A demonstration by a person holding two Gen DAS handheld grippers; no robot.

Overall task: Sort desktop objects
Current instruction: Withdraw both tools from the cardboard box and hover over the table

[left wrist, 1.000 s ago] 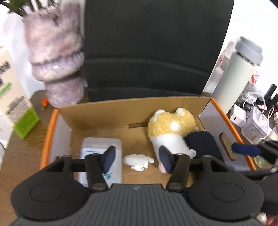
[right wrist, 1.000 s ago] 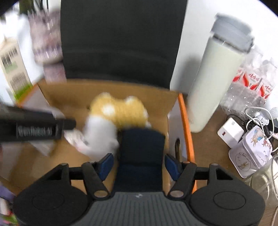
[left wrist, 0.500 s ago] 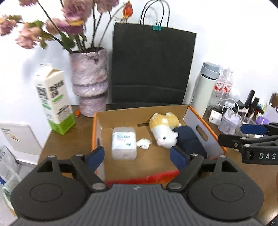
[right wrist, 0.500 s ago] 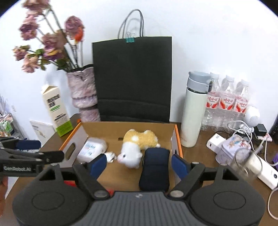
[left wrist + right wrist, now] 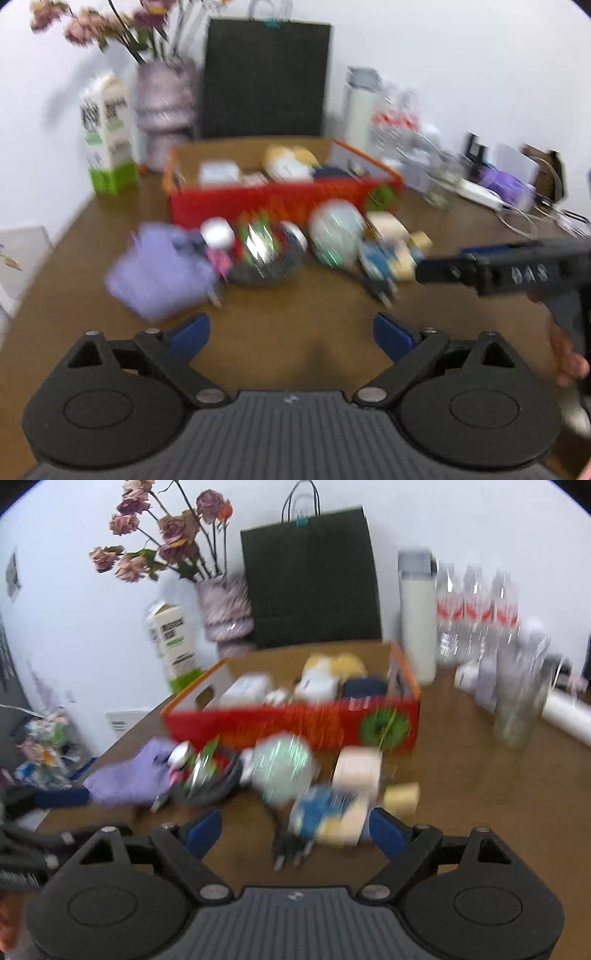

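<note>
Both views are blurred. The left tongs and right tongs are spread wide and empty, their jaws having just been opening, over bare brown surface at the near edge. The unsorted objects are clustered mid-surface, just before the red cardboard box, in which a plush toy is seen.

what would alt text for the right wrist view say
Blurred view over the open, empty right gripper, its jaws just widened, toward a pile of small objects on a brown table. Behind the pile stands a red cardboard box holding a plush toy.
</note>
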